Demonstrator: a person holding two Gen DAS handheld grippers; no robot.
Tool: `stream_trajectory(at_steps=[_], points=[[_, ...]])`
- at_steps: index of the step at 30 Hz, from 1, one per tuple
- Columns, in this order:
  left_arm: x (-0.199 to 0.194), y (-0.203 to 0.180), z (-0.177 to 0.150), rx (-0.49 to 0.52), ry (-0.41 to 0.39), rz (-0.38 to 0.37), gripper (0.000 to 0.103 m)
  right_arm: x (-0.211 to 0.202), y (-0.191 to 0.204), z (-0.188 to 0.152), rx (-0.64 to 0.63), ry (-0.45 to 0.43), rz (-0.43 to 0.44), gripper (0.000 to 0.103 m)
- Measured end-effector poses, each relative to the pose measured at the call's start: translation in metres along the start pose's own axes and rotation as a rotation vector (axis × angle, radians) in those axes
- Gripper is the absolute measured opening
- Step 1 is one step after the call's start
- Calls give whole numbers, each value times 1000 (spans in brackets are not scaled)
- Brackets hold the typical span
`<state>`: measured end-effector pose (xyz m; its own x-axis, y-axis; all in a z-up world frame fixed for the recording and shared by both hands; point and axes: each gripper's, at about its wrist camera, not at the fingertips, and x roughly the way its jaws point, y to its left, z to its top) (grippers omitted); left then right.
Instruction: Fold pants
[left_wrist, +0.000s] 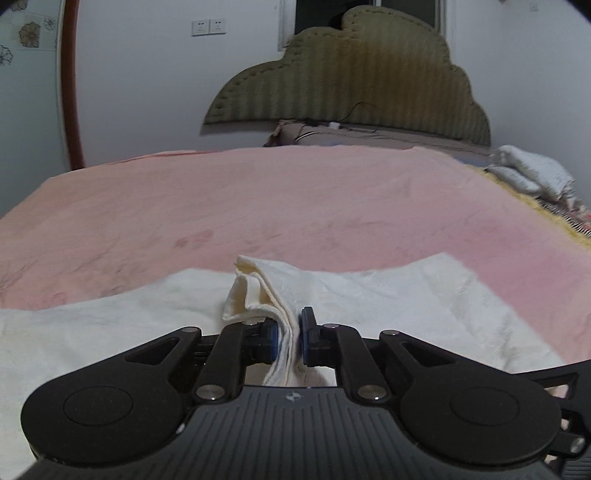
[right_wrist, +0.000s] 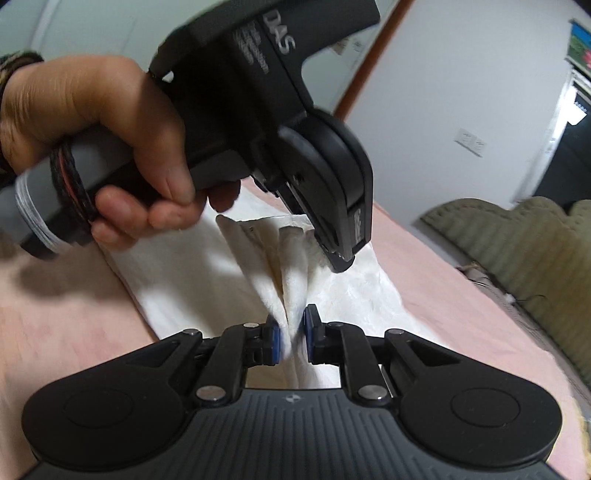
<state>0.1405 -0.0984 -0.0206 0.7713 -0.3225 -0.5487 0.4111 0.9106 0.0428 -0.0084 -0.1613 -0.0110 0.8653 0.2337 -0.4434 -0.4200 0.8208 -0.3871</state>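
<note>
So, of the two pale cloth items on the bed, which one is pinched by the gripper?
The cream pants spread in front, bunched between the left gripper. The other, a folded whitish cloth, lies untouched at the far right edge of the pink bed.

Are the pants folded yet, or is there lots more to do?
Not yet. Both tongs have already grabbed the white pants: the left tongs and the right tongs each pinch a bunch of cloth. The rest lies spread on the pink bed. No finished fold shows, so the folding is still left.
</note>
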Motion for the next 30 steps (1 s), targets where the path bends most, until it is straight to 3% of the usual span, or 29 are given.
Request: stream_trajectory(at_steps=[3, 4, 6, 7, 10, 13, 16, 18, 19, 20, 23, 26, 30], points=[[8, 15, -15, 3, 72, 24, 29, 17, 10, 1, 12, 40, 26, 13], [8, 17, -17, -2, 76, 27, 33, 24, 13, 1, 12, 75, 39, 13], [4, 19, -18, -1, 53, 49, 55, 22, 20, 2, -4, 70, 12, 15], [-1, 20, -19, 6, 37, 76, 57, 19, 23, 3, -12, 80, 11, 19], [-11, 32, -18, -4, 2, 138, 58, -8, 19, 8, 9, 87, 91, 21], [-13, 53, -14, -95, 24, 141, 57, -36, -16, 10, 174, 22, 185, 21], [-6, 60, -12, -128, 72, 133, 57, -35, -48, -1, 331, 6, 111, 22], [-1, 55, -13, -67, 106, 161, 56, -16, -62, -16, 409, 117, 17, 23], [-1, 52, -15, -41, 105, 186, 56, -8, -64, -25, 437, 181, 22, 23], [-3, 51, -15, -27, 99, 213, 56, -5, -63, -30, 446, 205, 43, 23], [-12, 60, -16, -95, 71, 222, 57, -22, -47, -23, 392, 109, 50, 23], [-24, 74, -13, -241, 76, 151, 59, -25, -31, -7, 325, -20, 115, 23], [-46, 82, -14, -332, 65, 76, 62, 4, 1, 18, 200, -8, 152, 23]])
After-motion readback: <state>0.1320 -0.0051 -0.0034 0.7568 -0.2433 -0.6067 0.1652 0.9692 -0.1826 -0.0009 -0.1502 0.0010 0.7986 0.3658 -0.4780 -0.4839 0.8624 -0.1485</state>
